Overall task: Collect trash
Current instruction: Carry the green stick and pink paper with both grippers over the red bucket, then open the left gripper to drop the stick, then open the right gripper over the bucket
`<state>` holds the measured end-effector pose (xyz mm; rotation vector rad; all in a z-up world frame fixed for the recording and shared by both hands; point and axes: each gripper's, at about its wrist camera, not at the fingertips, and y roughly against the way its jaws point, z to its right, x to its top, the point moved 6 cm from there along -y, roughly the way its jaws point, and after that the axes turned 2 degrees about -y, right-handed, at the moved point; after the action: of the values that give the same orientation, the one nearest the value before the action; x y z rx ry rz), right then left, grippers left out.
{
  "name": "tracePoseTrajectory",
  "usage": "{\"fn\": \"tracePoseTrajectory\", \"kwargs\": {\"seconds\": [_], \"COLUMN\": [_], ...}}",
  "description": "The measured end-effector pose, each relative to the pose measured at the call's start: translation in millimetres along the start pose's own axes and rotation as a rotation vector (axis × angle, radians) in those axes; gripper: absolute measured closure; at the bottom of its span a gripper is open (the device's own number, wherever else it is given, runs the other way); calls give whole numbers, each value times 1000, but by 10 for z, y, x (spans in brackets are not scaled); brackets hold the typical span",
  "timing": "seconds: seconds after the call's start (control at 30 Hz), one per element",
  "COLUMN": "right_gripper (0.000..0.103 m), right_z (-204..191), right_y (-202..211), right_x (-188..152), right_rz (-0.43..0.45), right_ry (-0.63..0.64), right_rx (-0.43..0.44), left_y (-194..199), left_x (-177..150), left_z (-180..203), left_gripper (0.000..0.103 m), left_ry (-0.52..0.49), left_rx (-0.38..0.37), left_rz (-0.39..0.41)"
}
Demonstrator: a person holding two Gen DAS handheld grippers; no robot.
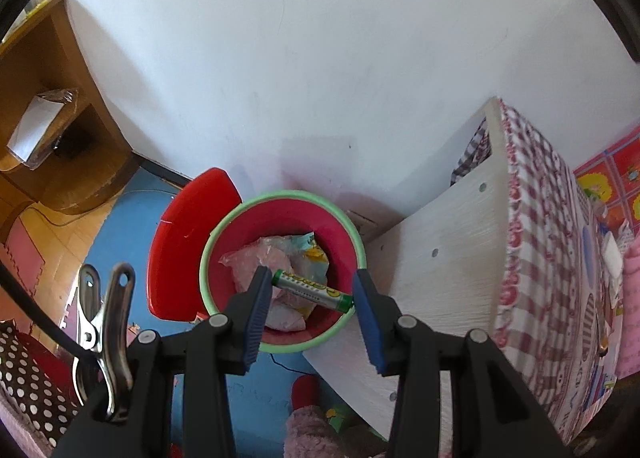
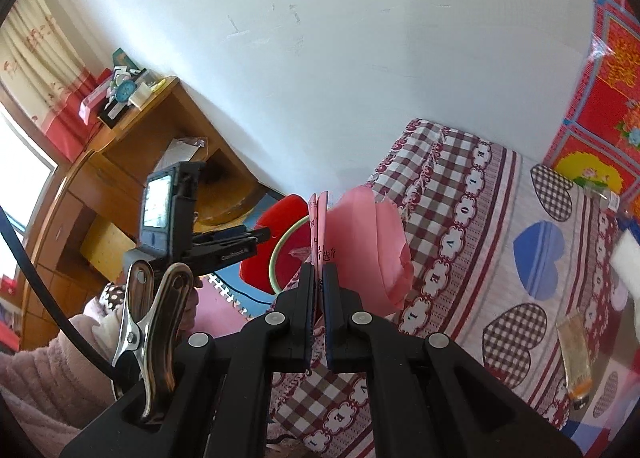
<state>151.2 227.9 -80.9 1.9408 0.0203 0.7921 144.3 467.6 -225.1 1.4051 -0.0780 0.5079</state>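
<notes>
Red bin (image 1: 340,226): crumpled wrappers inside | left tool (image 1: 308,290) clamps battery (image 1: 312,290) above | right tool (image 2: 319,286) clamps pink paper (image 2: 368,250)

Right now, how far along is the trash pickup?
Done: wrappers already lie in the bin. In hand: left gripper holds a battery over the bin; right gripper is shut on pink paper. Left: drop both, then fetch the tube lying on the bed.
</notes>
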Motion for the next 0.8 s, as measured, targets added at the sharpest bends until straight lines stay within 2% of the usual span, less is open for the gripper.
{"fn": "tracePoseTrajectory", "kwargs": {"seconds": [0.47,0.8], "right_gripper": [98,98], "right_z": [-76,-209], "right_y": [-190,-306], "right_x": [70,134], "right_rz": [-32,-40], "right_ry": [15,47], "right_rx": [8,37], "left_y": [-123,71], "left_x": [-14,-21], "left_z": [-80,-136], "left_gripper": [59,59], "left_ry": [18,55], "left_rx": [-7,8], "left_rz": [-32,-8]}}
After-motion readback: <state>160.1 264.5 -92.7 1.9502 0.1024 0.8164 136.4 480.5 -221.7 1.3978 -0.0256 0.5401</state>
